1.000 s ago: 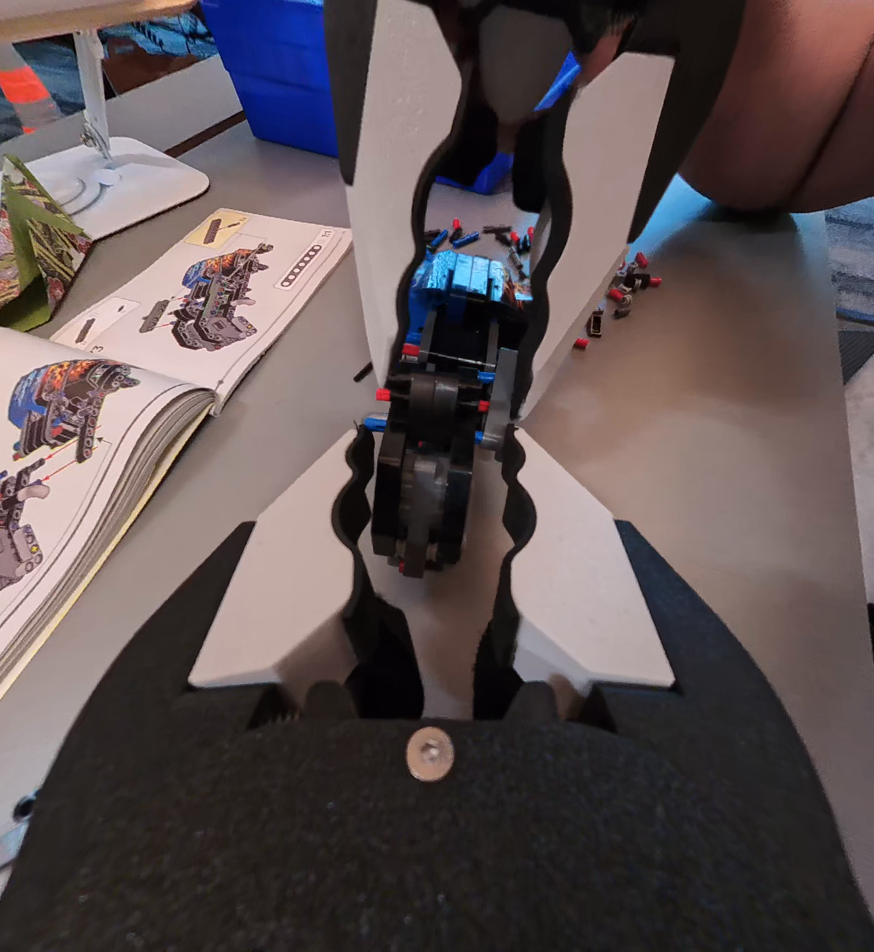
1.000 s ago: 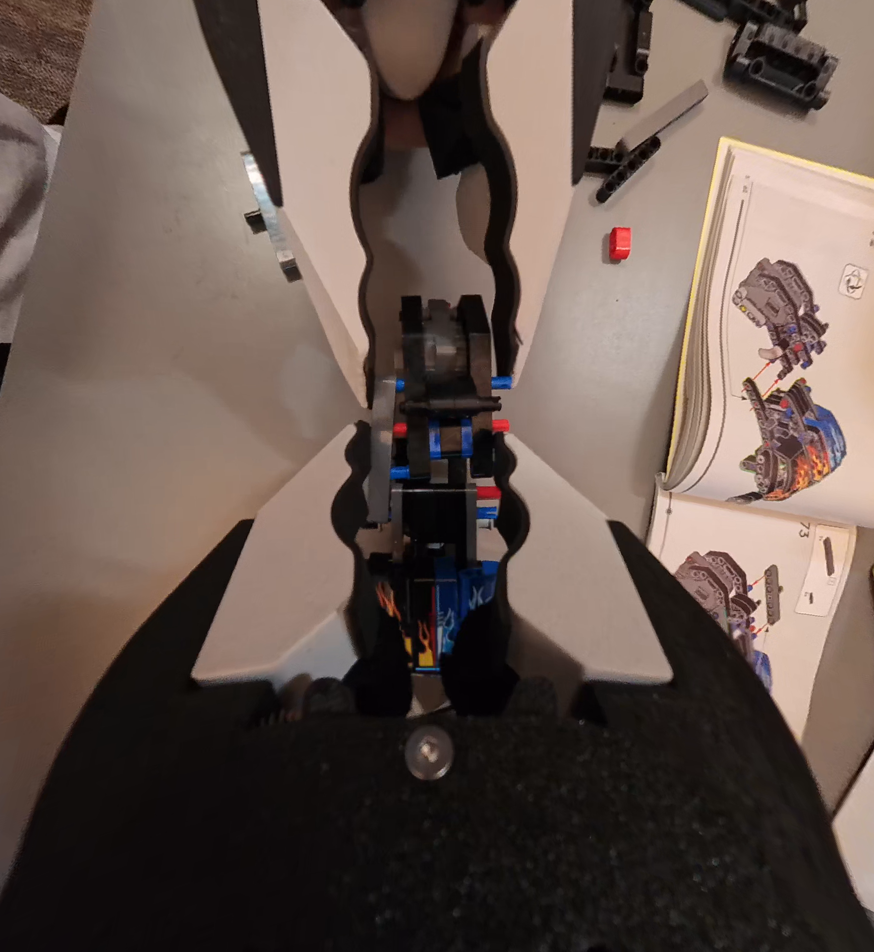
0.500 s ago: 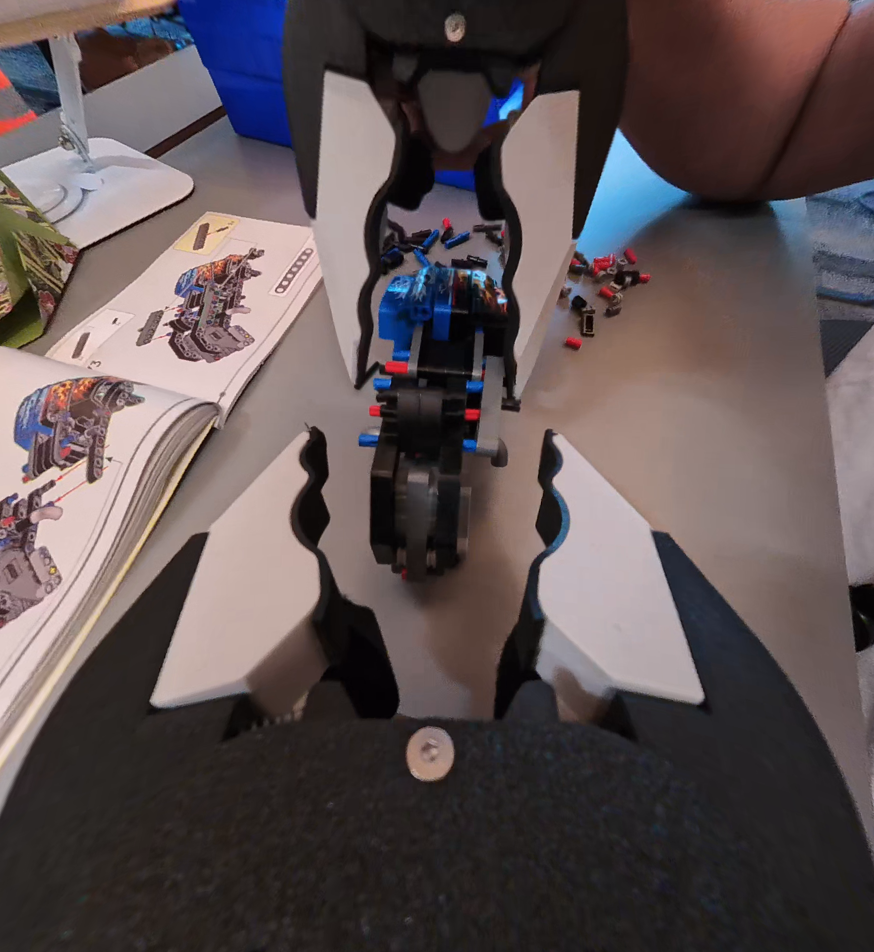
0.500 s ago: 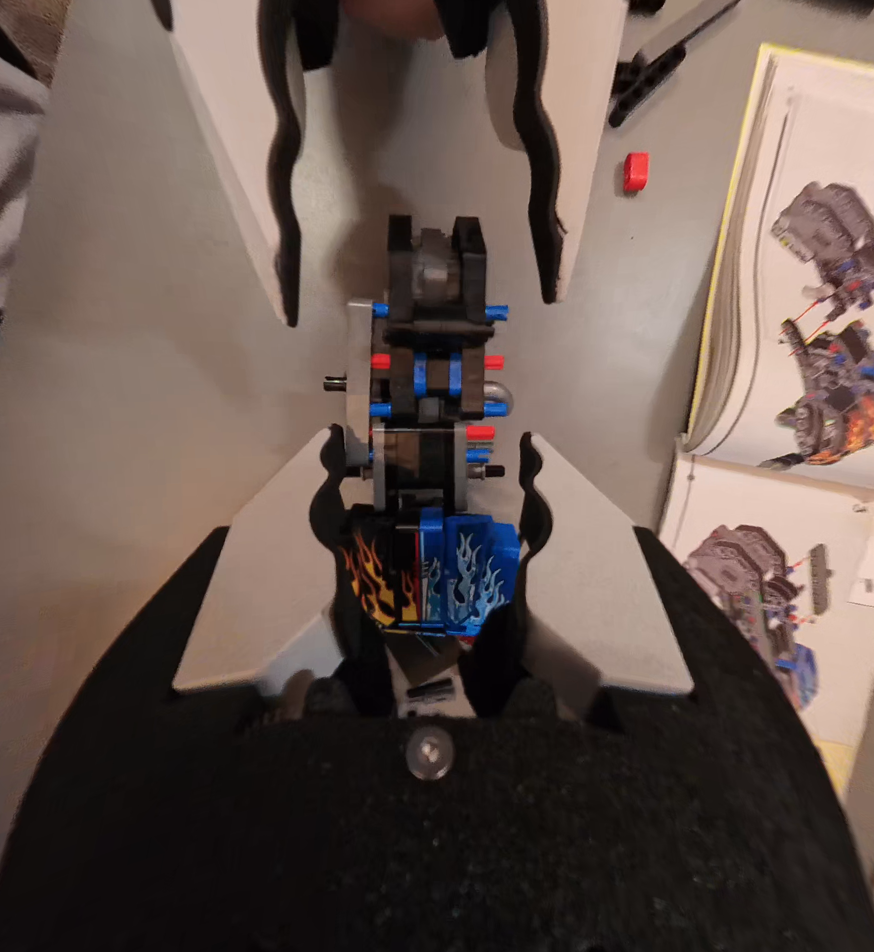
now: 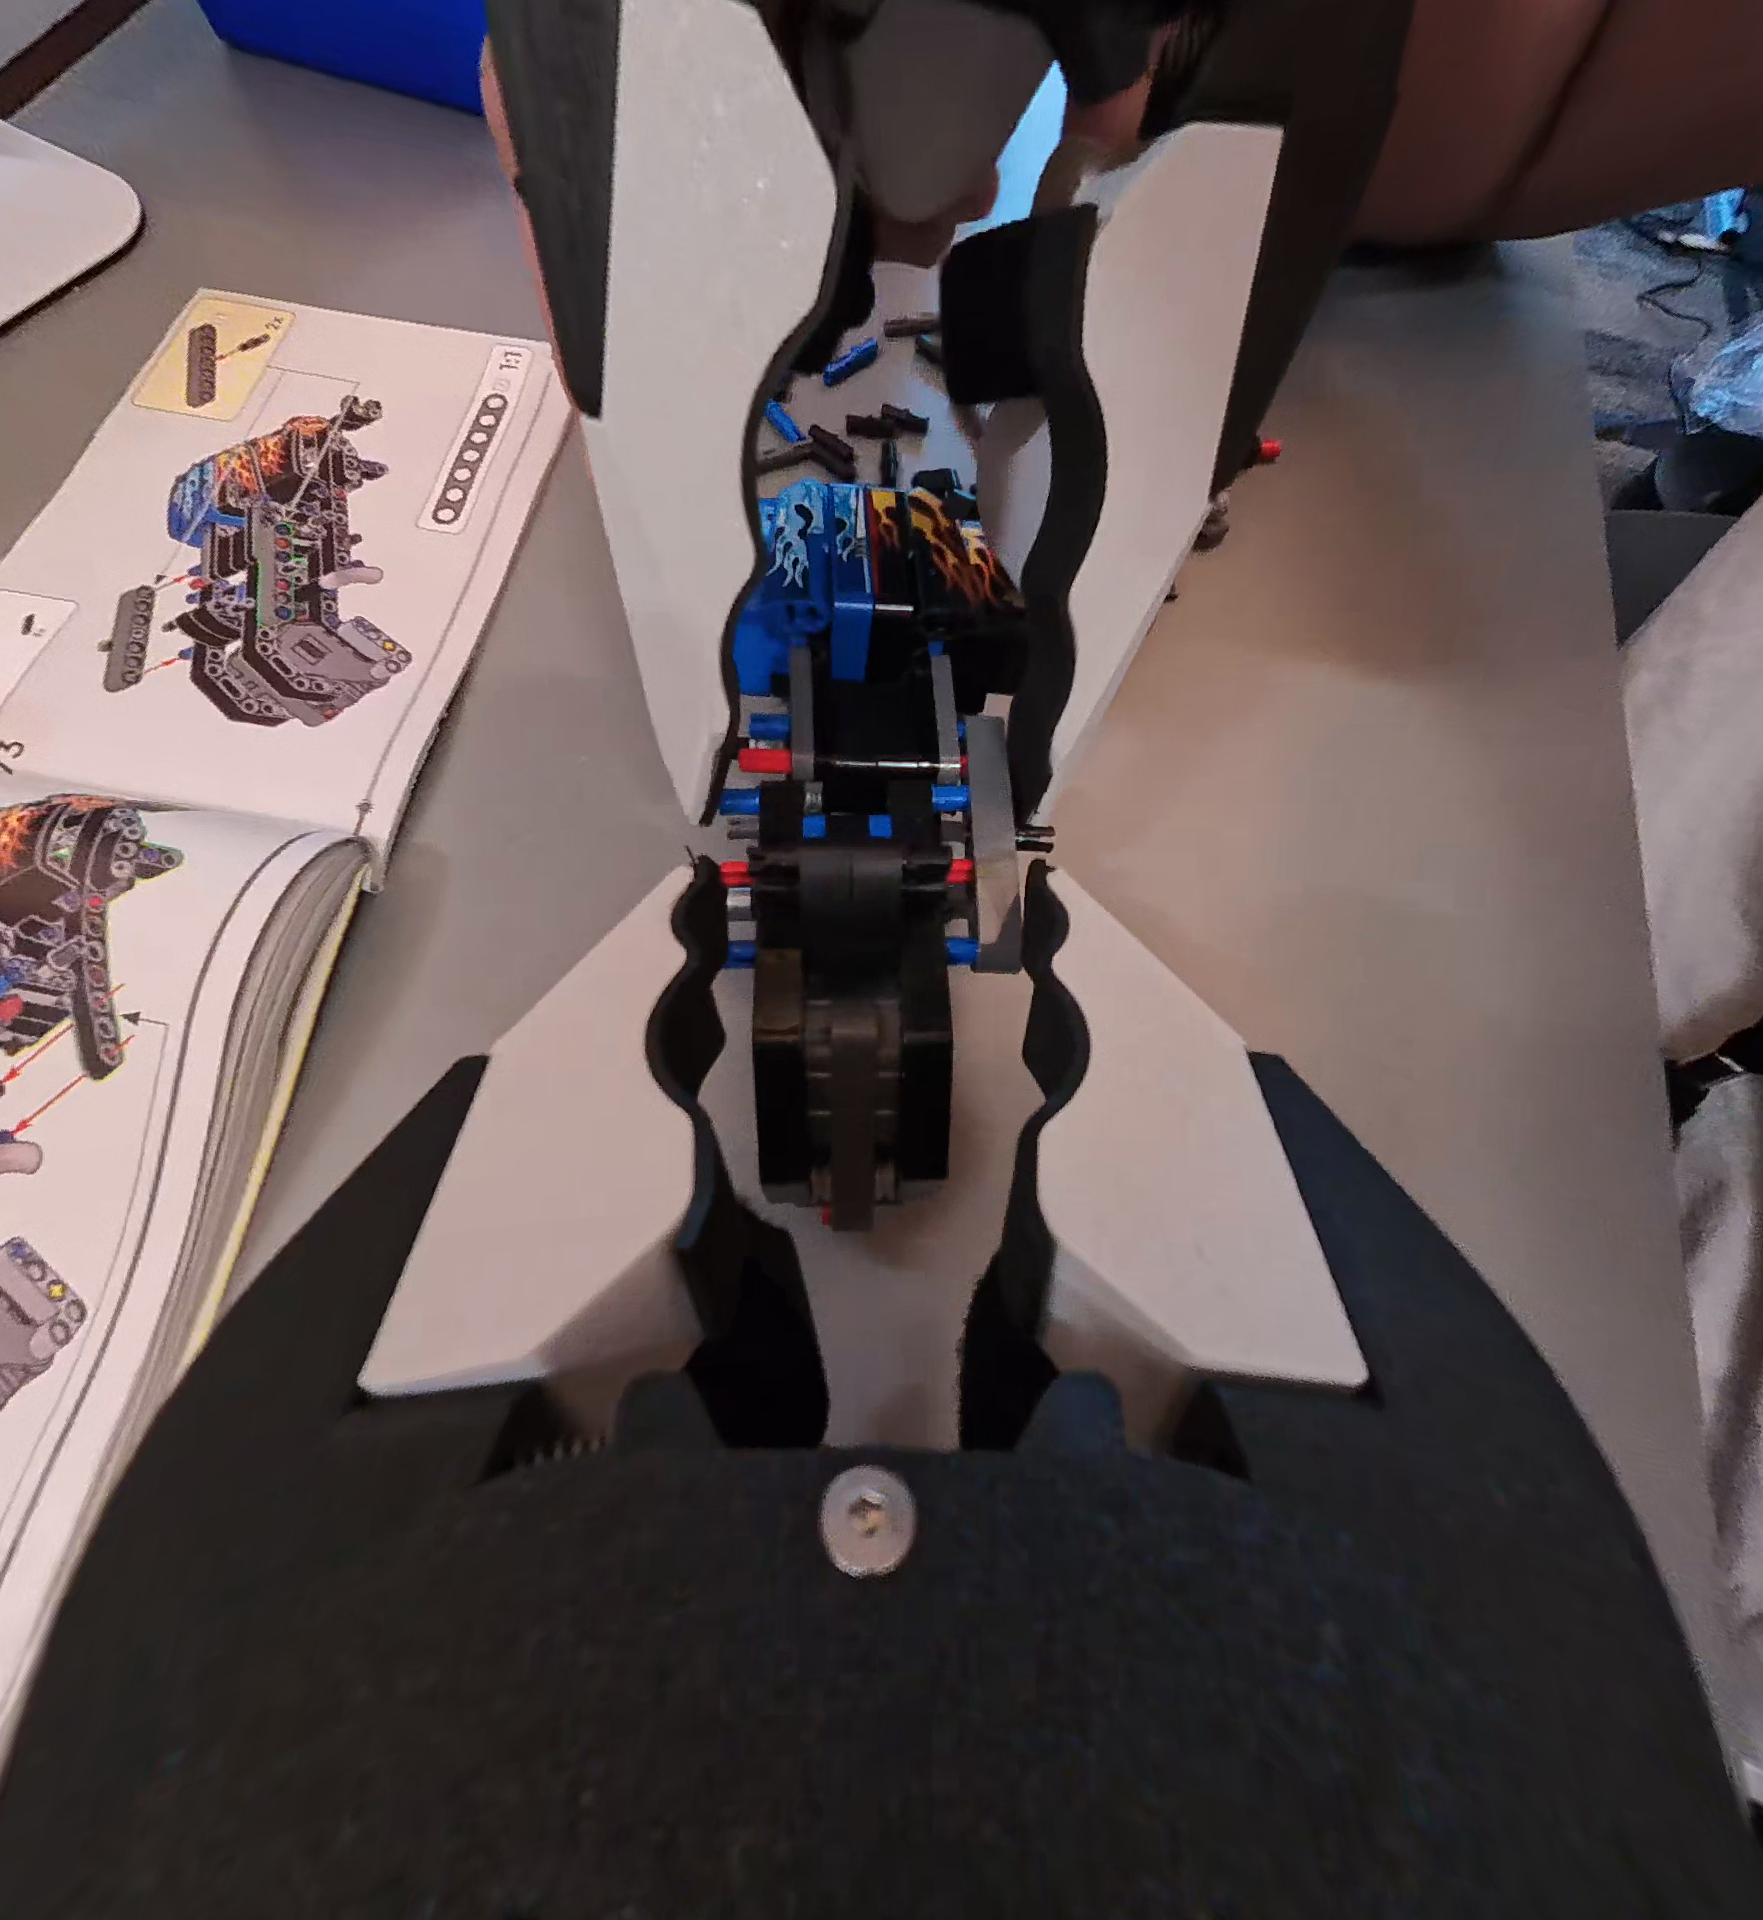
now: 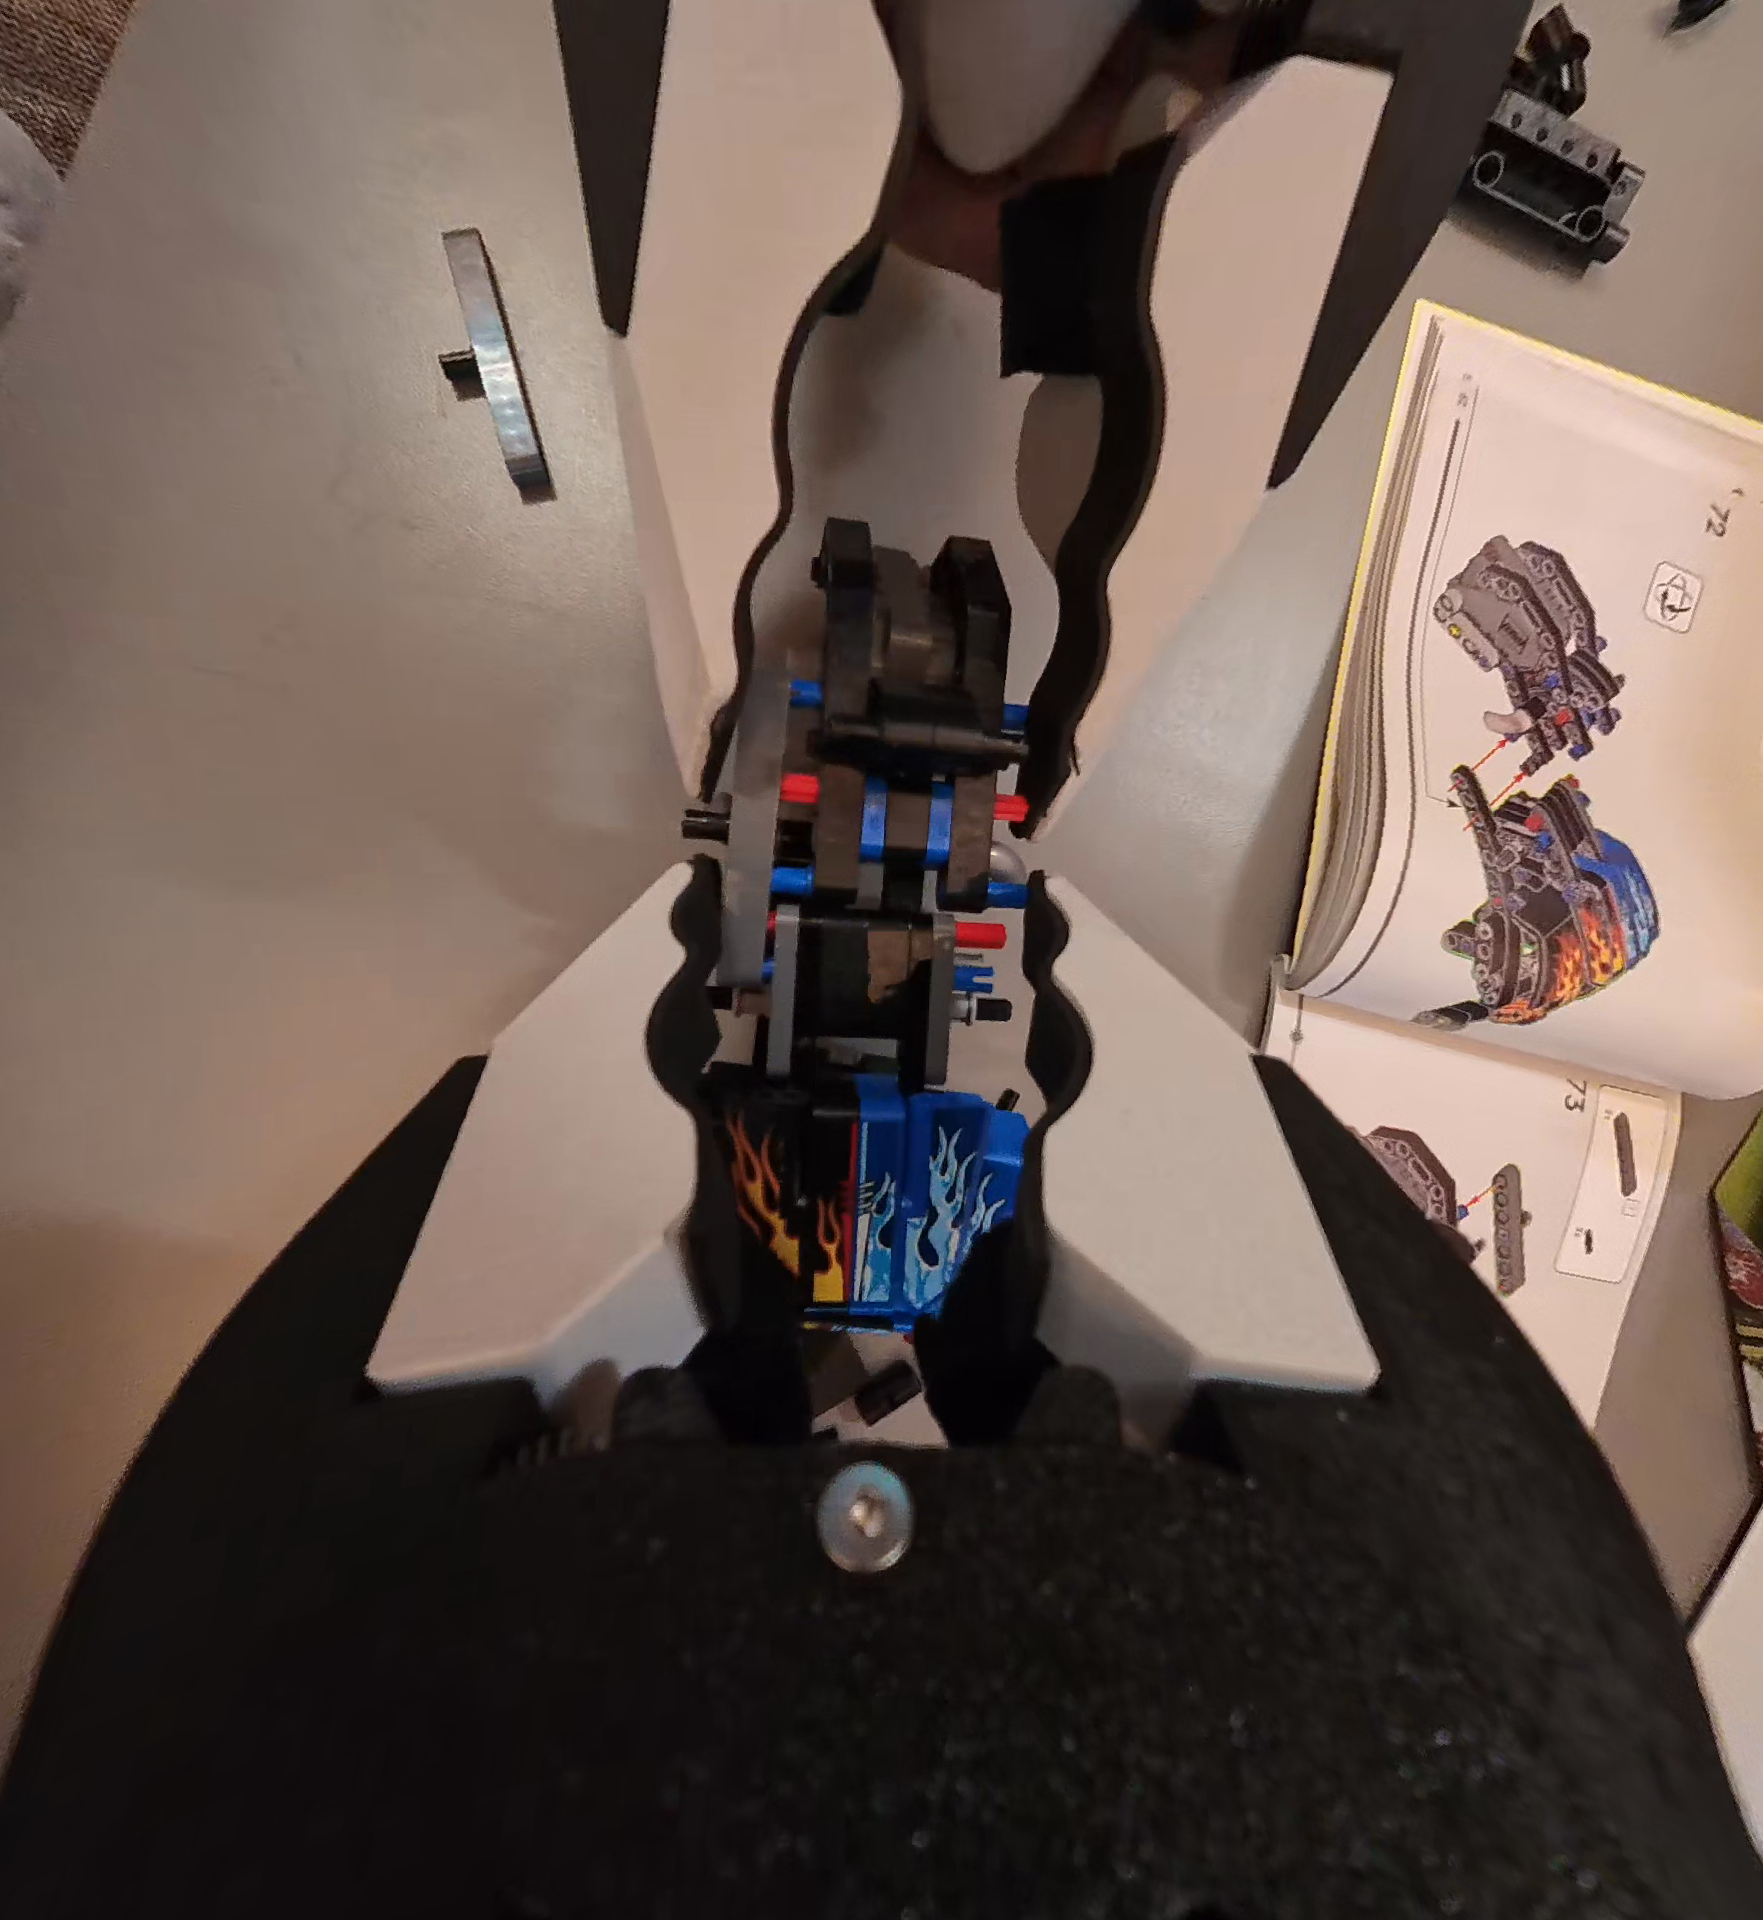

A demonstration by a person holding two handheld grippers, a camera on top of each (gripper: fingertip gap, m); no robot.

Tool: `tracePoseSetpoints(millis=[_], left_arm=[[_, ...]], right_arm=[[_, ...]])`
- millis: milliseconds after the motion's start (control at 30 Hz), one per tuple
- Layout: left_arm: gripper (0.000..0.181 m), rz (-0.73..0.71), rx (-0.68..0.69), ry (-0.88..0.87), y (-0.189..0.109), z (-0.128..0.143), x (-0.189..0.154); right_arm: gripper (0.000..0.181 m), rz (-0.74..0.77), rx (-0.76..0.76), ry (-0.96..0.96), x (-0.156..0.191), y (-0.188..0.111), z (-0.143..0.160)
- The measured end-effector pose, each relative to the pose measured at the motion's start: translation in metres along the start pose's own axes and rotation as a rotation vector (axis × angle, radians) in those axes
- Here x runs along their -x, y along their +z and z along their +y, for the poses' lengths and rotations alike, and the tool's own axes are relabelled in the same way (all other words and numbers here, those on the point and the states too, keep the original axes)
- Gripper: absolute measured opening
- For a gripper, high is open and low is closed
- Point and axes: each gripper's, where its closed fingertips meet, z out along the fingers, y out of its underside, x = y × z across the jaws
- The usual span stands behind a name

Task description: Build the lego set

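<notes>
A black, grey and blue lego model (image 5: 856,1091) with flame-printed panels lies lengthwise between both grippers over the grey table (image 5: 1324,831). My left gripper (image 5: 866,883) is shut on the model's black end, its tips against the side pins and the grey beam. My right gripper (image 6: 864,878) is shut on the flame-panel end of the model (image 6: 887,935). The two grippers face each other, tips almost meeting: the right gripper (image 5: 866,816) shows in the left wrist view, the left gripper (image 6: 866,800) in the right wrist view. I cannot tell whether the model rests on the table.
An open instruction booklet (image 5: 233,623) lies left of the model and also shows in the right wrist view (image 6: 1583,727). Several loose pins (image 5: 856,416) lie behind the model. A grey beam (image 6: 498,364) and a black piece (image 6: 1552,177) lie apart. A person's arm (image 5: 1583,104) is at top right. Left and right tips are no more than a few centimetres apart. The black piece (image 6: 1552,177) is about 25 cm from both grippers' fingertips.
Half a second ago my left gripper stood open and drawn back, and the right one was slightly looser. Both have closed on the model again and moved tip to tip.
</notes>
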Motion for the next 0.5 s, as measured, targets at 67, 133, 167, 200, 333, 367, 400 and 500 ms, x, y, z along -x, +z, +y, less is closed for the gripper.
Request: tracePoseSetpoints(millis=[67,133,167,200,333,367,400,500], left_arm=[[0.055,-0.022,0.007,0.035,-0.0001,0.0008,0.001],[0.055,-0.036,0.004,0.051,0.0002,0.0007,0.0014],[0.054,-0.039,-0.003,0.044,0.0005,0.0005,0.0015],[0.054,-0.04,-0.016,0.032,0.0008,-0.0001,0.0019],[0.053,-0.078,-0.036,0.039,0.001,-0.0006,0.0039],[0.053,-0.085,-0.037,0.044,0.0008,-0.0005,0.0042],[0.053,-0.088,-0.042,0.042,0.0007,-0.0007,0.0046],[0.052,-0.101,-0.05,0.034,0.0007,-0.0011,0.0053]], right_arm=[[0.057,0.017,0.0,-0.02,-0.0011,0.0006,-0.0008],[0.057,0.022,0.005,-0.03,-0.0012,0.0007,-0.0009],[0.057,0.016,0.012,-0.019,-0.0015,0.0007,-0.0002],[0.056,0.009,0.017,-0.005,-0.0016,0.0007,0.0003],[0.056,0.016,0.021,-0.027,-0.002,0.0006,0.0001],[0.056,0.018,0.02,-0.03,-0.002,0.0005,0.0],[0.056,0.018,0.024,-0.027,-0.0021,0.0006,0.0],[0.056,0.019,0.027,-0.022,-0.0027,0.0003,0.0003]])
